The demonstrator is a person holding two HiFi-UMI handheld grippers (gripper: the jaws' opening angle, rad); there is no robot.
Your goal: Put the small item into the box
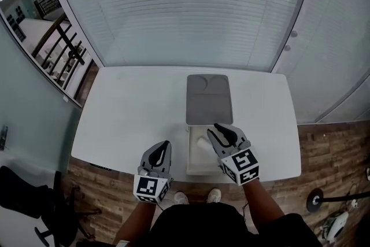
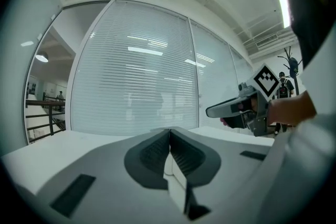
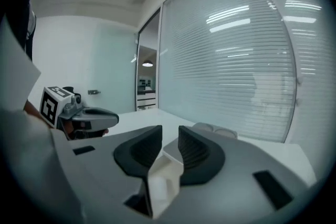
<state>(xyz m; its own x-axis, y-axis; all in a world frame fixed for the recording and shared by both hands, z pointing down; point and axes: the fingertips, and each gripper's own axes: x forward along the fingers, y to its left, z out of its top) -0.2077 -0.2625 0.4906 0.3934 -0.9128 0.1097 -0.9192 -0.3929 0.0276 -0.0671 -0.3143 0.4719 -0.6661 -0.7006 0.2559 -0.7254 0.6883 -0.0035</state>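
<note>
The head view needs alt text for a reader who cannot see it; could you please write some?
Seen from above, a person at a white table holds the right gripper, jaws apart, over an open white box whose grey lid lies flat behind it. The left gripper, jaws shut, hovers beside the box near the table's front edge.

Office (blinded glass walls (image 1: 185, 8), white table (image 1: 133, 113), black chair (image 1: 23, 191))
</note>
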